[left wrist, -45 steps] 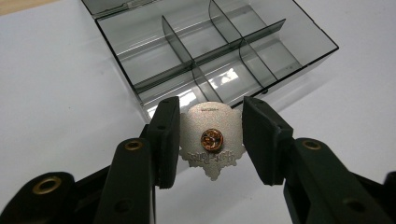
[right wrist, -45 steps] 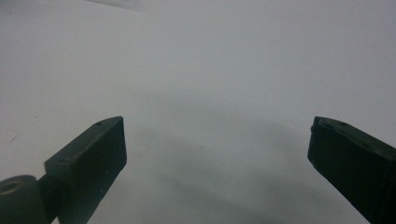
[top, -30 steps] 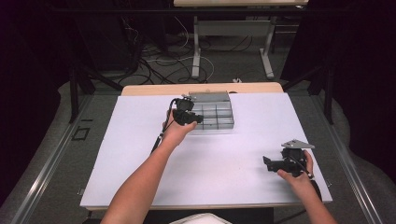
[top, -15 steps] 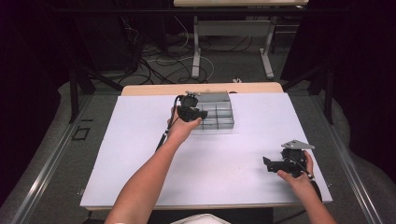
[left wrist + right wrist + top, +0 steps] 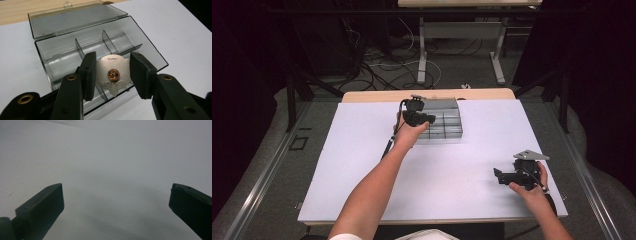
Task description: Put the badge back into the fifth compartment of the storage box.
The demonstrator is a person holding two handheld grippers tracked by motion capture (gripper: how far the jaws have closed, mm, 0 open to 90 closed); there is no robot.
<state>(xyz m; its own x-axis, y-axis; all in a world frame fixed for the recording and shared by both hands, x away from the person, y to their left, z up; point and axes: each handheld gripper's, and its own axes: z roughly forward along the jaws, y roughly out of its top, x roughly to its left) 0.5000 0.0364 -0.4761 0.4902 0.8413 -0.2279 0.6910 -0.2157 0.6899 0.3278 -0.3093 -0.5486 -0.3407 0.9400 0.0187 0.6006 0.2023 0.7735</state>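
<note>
A clear smoky plastic compartment box (image 5: 451,126) lies open at the table's far middle, its lid (image 5: 75,17) folded back. My left gripper (image 5: 424,119) hovers over the box's near left part, shut on a silver pin badge (image 5: 113,75). The badge's back faces the camera, showing a copper clasp, and it hangs above a front compartment (image 5: 60,57). The compartments I can see hold nothing. My right gripper (image 5: 499,175) rests near the table's front right, open, with only bare white tabletop between its jaws (image 5: 116,187).
The white table (image 5: 362,165) has a wooden strip (image 5: 377,95) along its far edge behind the box. A cable (image 5: 388,145) trails from the left gripper along the forearm. Beyond the table stand desk legs and floor cables.
My left gripper has shifted a little to the right, over the box, still carrying the badge. The right gripper has stayed put.
</note>
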